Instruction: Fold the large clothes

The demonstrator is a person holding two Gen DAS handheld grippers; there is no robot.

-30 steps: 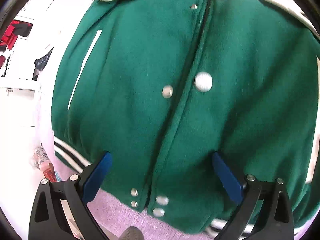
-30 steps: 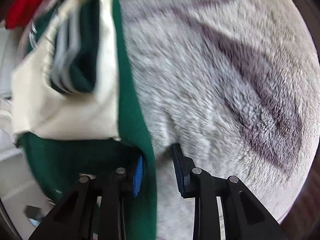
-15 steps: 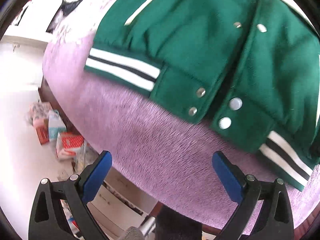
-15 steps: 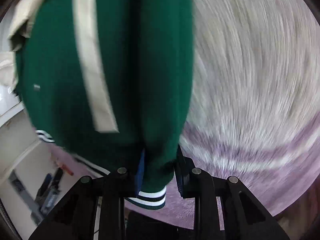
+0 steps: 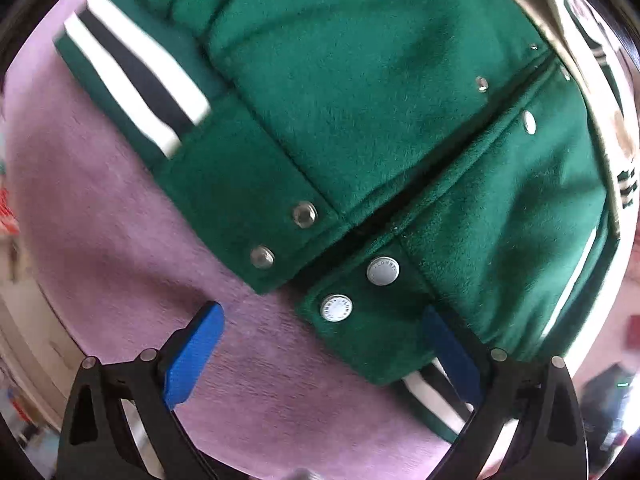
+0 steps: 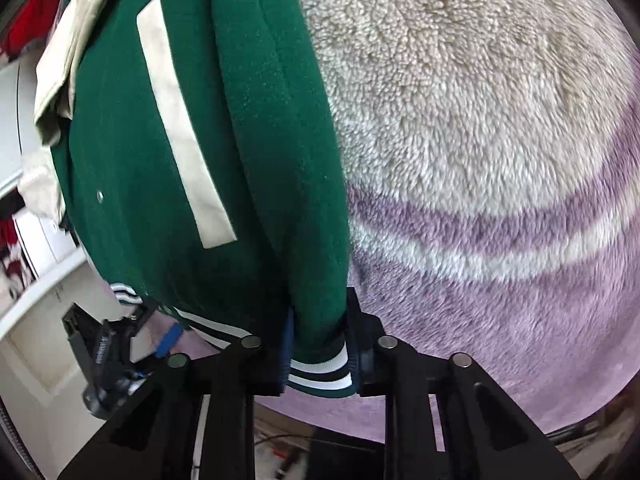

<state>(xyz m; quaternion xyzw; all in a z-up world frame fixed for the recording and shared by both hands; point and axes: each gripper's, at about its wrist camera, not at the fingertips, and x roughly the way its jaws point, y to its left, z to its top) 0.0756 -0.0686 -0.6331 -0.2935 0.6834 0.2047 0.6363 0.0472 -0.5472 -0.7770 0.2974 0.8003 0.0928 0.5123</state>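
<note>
A green varsity jacket [image 5: 360,112] with cream trim, metal snaps and striped rib hem lies on a purple fleece blanket [image 5: 100,220]. In the left wrist view my left gripper [image 5: 320,340] is open and empty, its blue pads straddling the jacket's lower front corner with two white snaps [image 5: 337,307]. In the right wrist view my right gripper [image 6: 320,344] is shut on the jacket's side edge [image 6: 260,152] at the striped hem [image 6: 320,372], and the cloth hangs up and away from it.
The blanket [image 6: 480,140] is cream with purple bands to the right of the jacket. White furniture [image 6: 32,300] stands beyond the bed edge at left. My left gripper also shows in the right wrist view [image 6: 120,356], low at left.
My left gripper has moved in close to the jacket's hem corner from out over the bed edge. My right gripper has kept its hold and swung the jacket's side over the blanket.
</note>
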